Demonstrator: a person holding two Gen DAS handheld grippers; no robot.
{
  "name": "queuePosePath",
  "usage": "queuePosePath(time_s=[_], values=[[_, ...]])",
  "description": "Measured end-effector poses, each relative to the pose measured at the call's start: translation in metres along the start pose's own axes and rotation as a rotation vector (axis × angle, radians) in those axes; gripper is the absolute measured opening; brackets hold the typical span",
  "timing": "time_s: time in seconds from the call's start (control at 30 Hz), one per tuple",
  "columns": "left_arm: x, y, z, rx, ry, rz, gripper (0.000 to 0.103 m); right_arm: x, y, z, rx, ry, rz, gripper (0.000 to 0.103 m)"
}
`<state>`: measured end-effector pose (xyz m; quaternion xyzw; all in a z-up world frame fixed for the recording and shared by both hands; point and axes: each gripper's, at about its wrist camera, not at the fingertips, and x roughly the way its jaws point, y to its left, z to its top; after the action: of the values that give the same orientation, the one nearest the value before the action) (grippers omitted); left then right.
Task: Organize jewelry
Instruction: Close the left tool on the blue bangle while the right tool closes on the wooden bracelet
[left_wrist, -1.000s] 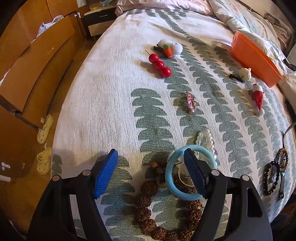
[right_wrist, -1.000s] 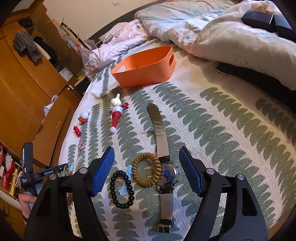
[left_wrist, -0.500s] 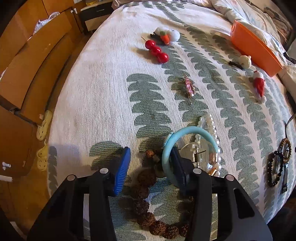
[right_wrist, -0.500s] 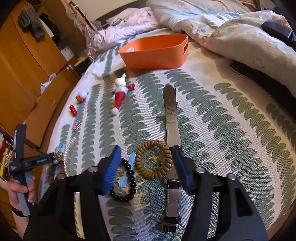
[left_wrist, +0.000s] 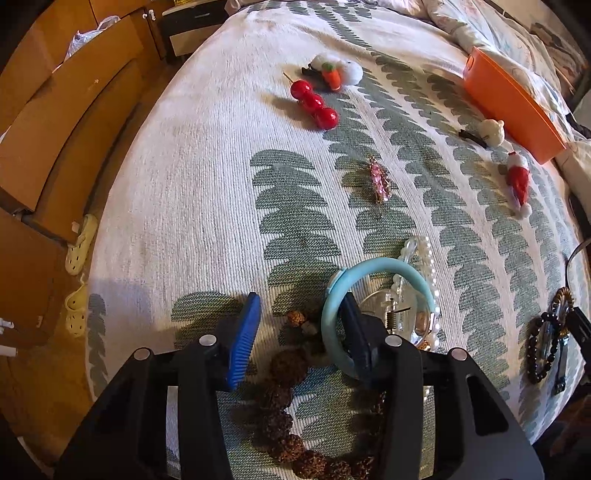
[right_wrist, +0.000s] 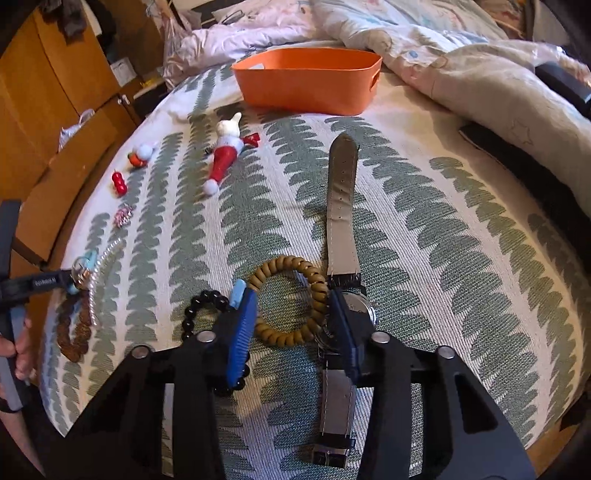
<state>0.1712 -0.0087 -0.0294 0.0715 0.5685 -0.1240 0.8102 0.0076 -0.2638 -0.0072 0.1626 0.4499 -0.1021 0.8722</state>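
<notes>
Only one bit of writing shows: a white label on the left tool's arm in the right wrist view, too small to read. The right tool (right_wrist: 291, 325) points steeply down at the bed (right_wrist: 461, 236); its jaws are closing around the tan spiral hair tie (right_wrist: 291, 299), which lies flat between them, the pads not yet clearly pressing it. Just right of the tie lies the watch (right_wrist: 343, 229), its strap running lengthwise away toward the orange basket (right_wrist: 306, 88). A black bead bracelet (right_wrist: 199, 306) lies just left, partly under the left pad.

The left tool (left_wrist: 299, 332) stands partly open. Its right finger sits inside the light blue bangle (left_wrist: 373, 266); the left pad stands apart from it, so nothing is gripped. A brown seed-bead bracelet (left_wrist: 284, 391) lies under the jaws, pearls (left_wrist: 428, 266) and a clear clip beside the bangle. Farther off lie red cherries (left_wrist: 314, 101), a pink clip (left_wrist: 378, 179) and a Santa clip (left_wrist: 517, 181).
</notes>
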Motion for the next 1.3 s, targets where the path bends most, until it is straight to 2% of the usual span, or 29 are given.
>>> queuePosePath(time_s=[0.17, 0.27, 0.37, 0.73, 0.9, 1.03, 1.3], values=[[-0.002, 0.002, 0.0, -0.012, -0.004, -0.022, 0.04, -0.001, 0.004, -0.001, -0.021, -0.006, 0.008, 0.016], [-0.003, 0.004, 0.0, -0.021, -0.003, -0.035, 0.037, -0.002, 0.004, 0.0, -0.031, -0.011, 0.008, 0.012], [-0.004, 0.005, 0.0, -0.025, -0.001, -0.055, 0.029, -0.003, 0.004, 0.0, -0.035, -0.013, 0.008, 0.011], [-0.013, 0.011, 0.002, -0.052, -0.018, -0.094, 0.016, -0.024, 0.001, 0.006, -0.013, -0.096, 0.068, 0.005], [-0.014, 0.014, 0.003, -0.066, -0.022, -0.098, 0.014, -0.02, 0.002, 0.006, -0.027, -0.079, 0.06, 0.005], [-0.015, 0.015, 0.003, -0.067, -0.026, -0.1, 0.014, -0.002, 0.011, 0.009, -0.093, -0.04, 0.023, 0.014], [-0.014, 0.015, 0.004, -0.069, -0.022, -0.103, 0.014, 0.018, 0.023, 0.011, -0.151, 0.004, -0.04, 0.015]])
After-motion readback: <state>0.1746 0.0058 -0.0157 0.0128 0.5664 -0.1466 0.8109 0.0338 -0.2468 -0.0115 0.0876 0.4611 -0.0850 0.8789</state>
